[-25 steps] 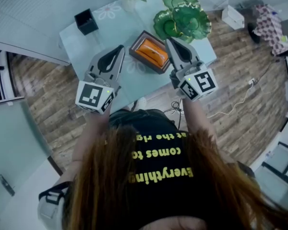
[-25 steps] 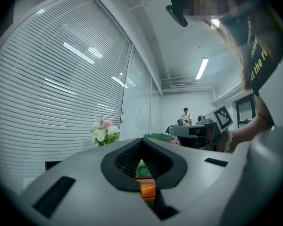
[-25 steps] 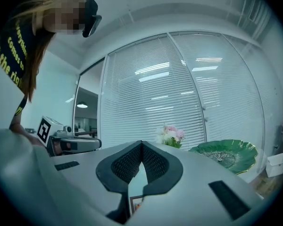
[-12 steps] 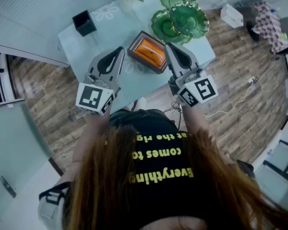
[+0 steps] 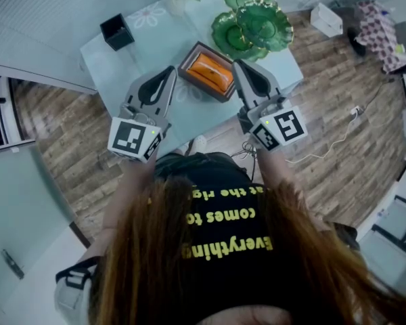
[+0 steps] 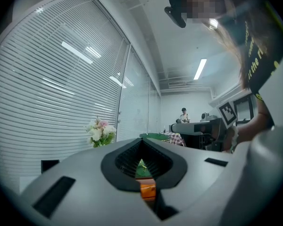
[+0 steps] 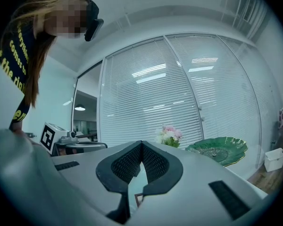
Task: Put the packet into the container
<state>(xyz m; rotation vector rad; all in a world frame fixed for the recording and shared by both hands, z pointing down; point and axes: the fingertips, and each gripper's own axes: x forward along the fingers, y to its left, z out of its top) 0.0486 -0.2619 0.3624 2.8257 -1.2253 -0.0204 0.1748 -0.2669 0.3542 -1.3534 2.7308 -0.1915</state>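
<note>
Both tools hang over the near edge of the pale glass table (image 5: 139,56), and neither touches anything. The left gripper (image 5: 170,70) has its grey jaws pressed tip to tip with nothing between them. Its own view only glimpses orange through the slot behind the tips. The right gripper (image 5: 237,64) is likewise clenched and empty.

Between and just beyond them, mid-table, sits the dark brown rectangular container (image 5: 187,61). The orange packet (image 5: 211,71) lies inside it, so I judge the placing step done. What remains is probably only to draw the tools back. Any regrasp would require parting the jaws first.

Further off, green leaf-shaped plates (image 5: 254,22) fill the far right corner. A black square box (image 5: 117,31) stands towards the far left corner.
</note>
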